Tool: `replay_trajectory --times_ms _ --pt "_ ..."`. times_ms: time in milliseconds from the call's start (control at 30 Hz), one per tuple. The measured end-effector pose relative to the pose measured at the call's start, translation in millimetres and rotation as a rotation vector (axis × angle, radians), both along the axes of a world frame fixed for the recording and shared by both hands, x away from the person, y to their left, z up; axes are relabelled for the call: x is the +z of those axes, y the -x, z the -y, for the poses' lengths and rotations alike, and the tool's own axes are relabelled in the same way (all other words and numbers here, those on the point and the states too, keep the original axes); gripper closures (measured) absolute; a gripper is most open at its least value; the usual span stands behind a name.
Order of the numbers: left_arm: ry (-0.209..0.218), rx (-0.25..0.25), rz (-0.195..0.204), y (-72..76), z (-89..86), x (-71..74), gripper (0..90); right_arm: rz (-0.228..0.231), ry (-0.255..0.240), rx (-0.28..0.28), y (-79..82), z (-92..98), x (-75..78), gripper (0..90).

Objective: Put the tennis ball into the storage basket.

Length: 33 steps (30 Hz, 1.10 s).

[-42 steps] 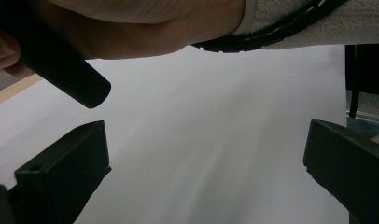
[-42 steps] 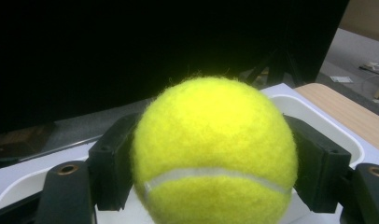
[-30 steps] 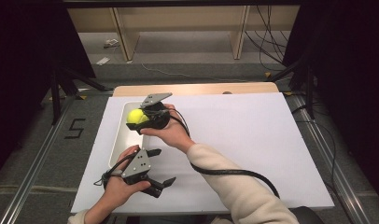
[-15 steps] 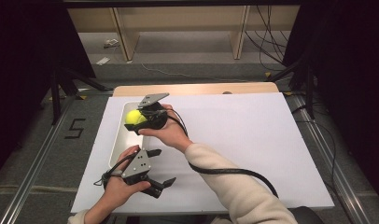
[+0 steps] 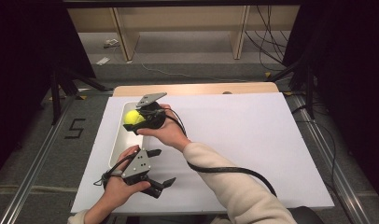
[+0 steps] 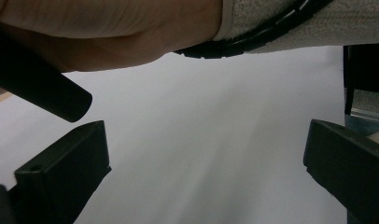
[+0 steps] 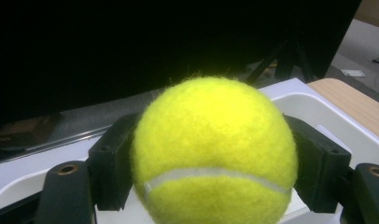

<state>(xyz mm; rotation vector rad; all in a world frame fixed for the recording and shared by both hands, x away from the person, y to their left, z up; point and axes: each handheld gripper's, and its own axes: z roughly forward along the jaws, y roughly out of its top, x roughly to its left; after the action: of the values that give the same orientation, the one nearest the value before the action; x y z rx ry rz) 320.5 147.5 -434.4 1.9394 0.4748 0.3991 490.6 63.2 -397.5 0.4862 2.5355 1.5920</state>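
My right tongs clamp a yellow tennis ball, one black jaw pressed against each side of it. The ball's white seam curves across its lower half. Behind and beneath it lies a white tray, its rim just past the ball. Beyond the tray's corner, a strip of wooden counter shows at the right.

Wooden table, white sheet covering it, white tray at left

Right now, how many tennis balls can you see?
1. The tennis ball is held in the right tool above the white tray; the hand may hide part of the tray.
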Motion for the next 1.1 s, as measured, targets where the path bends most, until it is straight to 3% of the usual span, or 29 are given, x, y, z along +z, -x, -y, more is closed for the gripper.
replay_trajectory --times_ms 1100 --pt "-0.012 -0.005 0.005 0.9 0.8 -0.2 0.0 -0.026 0.031 0.023 -3.9 -13.7 -10.4 26.8"
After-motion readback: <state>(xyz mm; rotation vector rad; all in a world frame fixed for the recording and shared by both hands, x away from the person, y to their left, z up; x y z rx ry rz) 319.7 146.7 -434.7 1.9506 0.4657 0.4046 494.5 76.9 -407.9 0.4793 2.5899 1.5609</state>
